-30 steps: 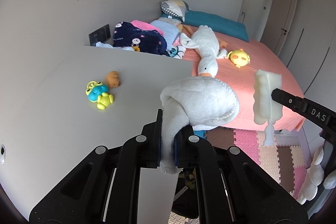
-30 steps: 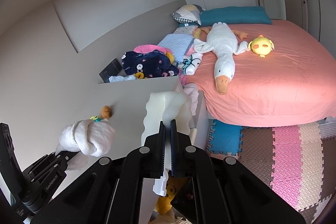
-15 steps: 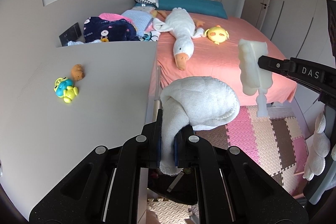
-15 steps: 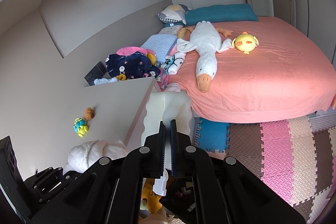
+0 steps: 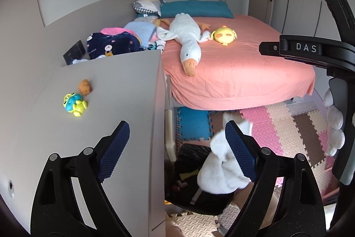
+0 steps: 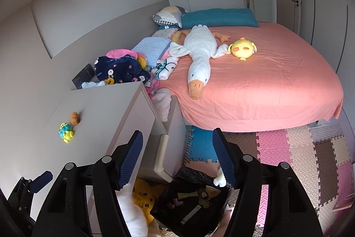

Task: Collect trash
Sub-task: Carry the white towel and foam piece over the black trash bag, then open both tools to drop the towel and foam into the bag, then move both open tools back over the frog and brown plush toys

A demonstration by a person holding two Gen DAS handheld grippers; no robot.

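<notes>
- Black trash bag [image 6: 195,197]: on the floor beside the desk [image 5: 99,103], mouth open, below both tools.
- White cloth [image 5: 221,168]: loose, dropping over the bag, against one pad of the left tool [image 5: 177,146], whose jaws have just sprung wide.
- Right tool [image 6: 177,154]: jaws just opened, nothing gripped; white foam scrap [image 6: 219,179] at the bag's rim.
- Step: release into the bag. Next: find more trash.
- Desk beyond: two small toys [image 5: 75,99].
</notes>
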